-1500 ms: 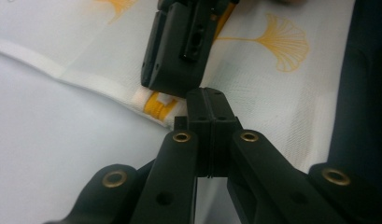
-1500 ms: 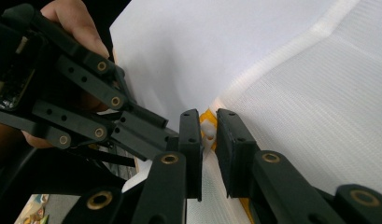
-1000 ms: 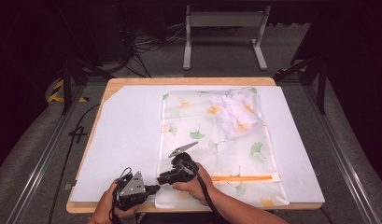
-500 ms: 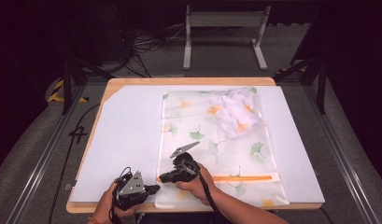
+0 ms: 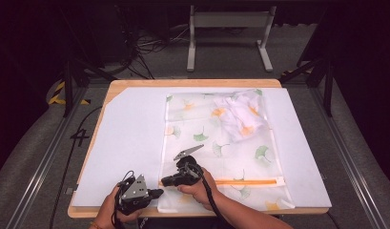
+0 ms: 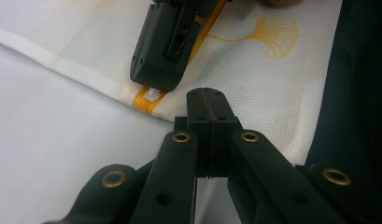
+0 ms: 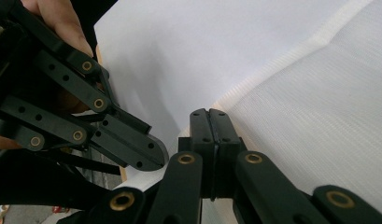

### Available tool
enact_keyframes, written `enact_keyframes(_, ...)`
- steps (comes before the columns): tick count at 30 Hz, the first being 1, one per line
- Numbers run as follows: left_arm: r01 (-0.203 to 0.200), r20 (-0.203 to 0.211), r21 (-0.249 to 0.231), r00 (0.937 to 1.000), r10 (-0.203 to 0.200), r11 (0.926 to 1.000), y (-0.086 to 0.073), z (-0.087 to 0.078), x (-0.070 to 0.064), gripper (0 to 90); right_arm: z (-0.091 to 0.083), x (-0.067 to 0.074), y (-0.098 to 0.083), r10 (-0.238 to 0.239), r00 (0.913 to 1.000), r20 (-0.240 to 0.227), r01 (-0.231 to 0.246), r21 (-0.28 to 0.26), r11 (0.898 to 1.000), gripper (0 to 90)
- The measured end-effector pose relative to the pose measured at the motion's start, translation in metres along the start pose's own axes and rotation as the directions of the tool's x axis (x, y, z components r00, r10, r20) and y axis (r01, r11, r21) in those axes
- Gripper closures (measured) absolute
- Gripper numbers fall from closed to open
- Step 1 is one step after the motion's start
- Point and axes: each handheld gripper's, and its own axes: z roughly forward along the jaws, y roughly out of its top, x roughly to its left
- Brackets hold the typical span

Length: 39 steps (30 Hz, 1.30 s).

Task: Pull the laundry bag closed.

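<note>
Mesh laundry bag (image 5: 221,152) is laid flat on the white sheet (image 5: 130,143), crumpled garment (image 5: 242,114) inside at its far end. Right gripper (image 5: 169,181) is closed on the orange zipper (image 5: 250,182) pull at the bag's left edge. Left gripper (image 5: 153,193) is closed, empty, just beside that corner. Zipping judged nearly finished or just starting; cannot be told.

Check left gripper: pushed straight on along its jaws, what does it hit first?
Probably the right gripper, whose black tip sits just ahead on the orange zipper end of the mesh bag. The left gripper is shut; depth is unclear.
</note>
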Motion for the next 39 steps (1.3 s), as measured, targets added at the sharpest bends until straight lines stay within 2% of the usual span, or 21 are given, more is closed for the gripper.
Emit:
enact_keyframes(3, -0.010, -0.019, -0.003, 0.9998, 0.010, 0.9999, 0.001, 0.000, -0.001, 90.0, -0.001, 0.002, 0.000, -0.023, 0.9997, 0.011, 0.023, 0.005, 1.000, 90.0)
enact_keyframes(4, -0.020, -0.038, -0.005, 0.9991, 0.020, 0.9998, 0.003, 0.001, -0.002, 88.1, -0.002, 0.002, 0.000, -0.030, 0.9995, 0.013, 0.030, 0.005, 1.000, 90.0)
enact_keyframes(5, -0.023, -0.038, -0.008, 0.9990, 0.023, 0.9997, 0.004, 0.002, -0.002, 81.9, -0.002, 0.002, 0.000, -0.032, 0.9994, 0.012, 0.032, 0.007, 0.999, 90.0)
enact_keyframes(8, -0.057, -0.056, 0.007, 0.9968, 0.057, 0.9983, 0.009, 0.005, -0.002, 82.7, -0.003, 0.003, 0.000, -0.055, 0.9983, 0.016, 0.055, 0.011, 0.998, 90.0)
enact_keyframes(11, -0.042, -0.032, 0.010, 0.9986, 0.043, 0.9991, 0.007, 0.008, 0.000, 90.0, -0.006, 0.003, 0.001, -0.068, 0.9975, 0.016, 0.068, 0.014, 0.998, 90.0)
enact_keyframes(14, -0.050, -0.038, 0.025, 0.9980, 0.051, 0.9985, 0.009, 0.008, 0.000, 90.0, -0.008, 0.004, 0.001, -0.085, 0.9963, 0.015, 0.084, 0.021, 0.996, 90.0)
enact_keyframes(18, -0.010, -0.032, 0.020, 0.9994, 0.010, 0.9998, 0.008, 0.008, 0.001, 90.0, -0.011, 0.004, 0.000, -0.094, 0.9955, 0.016, 0.093, 0.027, 0.995, 90.0)
enact_keyframes(23, 0.008, -0.030, 0.010, 0.9995, -0.007, 0.9999, 0.007, 0.008, 0.001, 90.0, -0.012, 0.004, -0.001, -0.102, 0.9947, 0.013, 0.102, 0.028, 0.994, 90.0)
enact_keyframes(39, 0.021, -0.024, 0.005, 0.9995, -0.021, 0.9998, 0.006, 0.008, 0.002, 90.0, -0.018, 0.002, -0.004, -0.118, 0.9927, 0.026, 0.117, 0.045, 0.992, 90.0)
